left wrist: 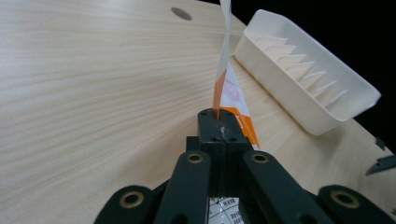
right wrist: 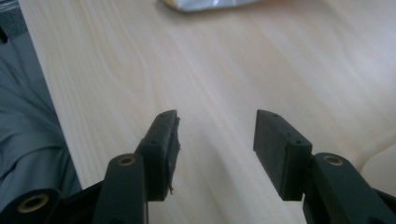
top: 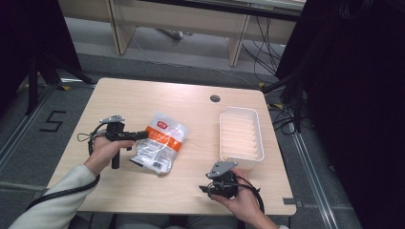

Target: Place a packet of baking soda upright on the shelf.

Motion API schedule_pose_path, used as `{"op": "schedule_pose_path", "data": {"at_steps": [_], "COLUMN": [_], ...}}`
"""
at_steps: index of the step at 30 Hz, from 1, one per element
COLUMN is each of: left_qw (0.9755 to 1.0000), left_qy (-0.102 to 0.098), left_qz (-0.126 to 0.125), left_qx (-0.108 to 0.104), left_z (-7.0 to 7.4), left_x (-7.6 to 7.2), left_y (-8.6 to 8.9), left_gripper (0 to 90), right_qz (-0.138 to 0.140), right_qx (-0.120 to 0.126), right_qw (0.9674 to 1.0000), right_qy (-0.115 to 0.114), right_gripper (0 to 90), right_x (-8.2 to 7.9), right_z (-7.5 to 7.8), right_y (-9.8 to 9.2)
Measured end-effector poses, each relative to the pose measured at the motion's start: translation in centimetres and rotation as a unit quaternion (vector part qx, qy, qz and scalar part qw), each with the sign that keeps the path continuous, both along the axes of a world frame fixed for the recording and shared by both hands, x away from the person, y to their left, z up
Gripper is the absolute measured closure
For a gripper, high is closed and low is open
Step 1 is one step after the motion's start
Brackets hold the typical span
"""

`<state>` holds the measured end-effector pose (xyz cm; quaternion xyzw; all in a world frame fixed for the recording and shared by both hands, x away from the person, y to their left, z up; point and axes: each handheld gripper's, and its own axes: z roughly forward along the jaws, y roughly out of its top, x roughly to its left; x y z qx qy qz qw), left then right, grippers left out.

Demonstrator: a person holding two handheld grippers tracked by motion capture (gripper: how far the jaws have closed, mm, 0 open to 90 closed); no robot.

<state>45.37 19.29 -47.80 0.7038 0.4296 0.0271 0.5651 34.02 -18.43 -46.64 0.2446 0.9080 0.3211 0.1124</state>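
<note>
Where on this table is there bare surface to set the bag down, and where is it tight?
Bare wood lies along the far edge of the table, left of the cable hole, and between the snack bag and the white tray. The near right is crowded by the tray and the right hand-held gripper; the left hand-held gripper pinches the bag's edge.

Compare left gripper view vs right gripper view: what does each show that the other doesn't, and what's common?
Left gripper view alone: the left gripper shut on the edge of the orange-and-white bag, and the length of the ribbed white tray with the grommet hole beyond.

Right gripper view alone: the right gripper with jaws open and nothing between them, over bare wood, and grey cloth past the table edge.

Both: the light wooden table and part of the bag.
</note>
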Motion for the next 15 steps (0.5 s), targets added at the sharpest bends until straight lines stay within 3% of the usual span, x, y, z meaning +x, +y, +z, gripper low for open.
{"op": "schedule_pose_path", "data": {"at_steps": [3, 4, 6, 9, 10, 14, 15], "left_qw": [0.9999, 0.9998, 0.9995, 0.9990, 0.9986, 0.9969, 0.9966], "left_qy": [-0.011, -0.015, -0.023, -0.030, -0.036, -0.049, -0.050], "left_qz": [-0.008, -0.010, -0.016, -0.024, -0.031, -0.051, -0.054], "left_qx": [-0.010, -0.011, -0.015, -0.024, -0.025, -0.035, -0.037], "left_z": [0.5, 0.6, 0.8, 1.1, 1.2, 1.9, 2.1], "left_x": [-0.8, -0.9, -1.4, -1.9, -2.0, -2.8, -3.0], "left_y": [0.2, 0.2, 0.3, 0.3, 0.2, -0.4, -0.5], "left_gripper": [89.9, 89.8, 89.9, 89.8, 89.8, 89.8, 89.8], "right_qz": [0.006, 0.005, 0.015, 0.006, 0.006, 0.015, 0.002], "right_qx": [-0.002, -0.003, -0.004, -0.001, 0.003, 0.010, 0.014], "right_qw": [0.9996, 0.9997, 0.9989, 0.9988, 0.9982, 0.9978, 0.9981], "right_qy": [-0.029, -0.026, -0.044, -0.049, -0.060, -0.064, -0.060], "right_gripper": [48.9, 48.3, 47.2, 45.4, 44.7, 41.0, 40.6], "right_x": [0.6, 0.8, 1.7, 2.9, 3.4, 5.8, 6.5], "right_z": [1.0, 1.4, 2.2, 3.7, 4.1, 6.1, 6.6], "right_y": [0.2, 0.3, 0.4, 0.8, 0.9, 1.3, 1.5]}}
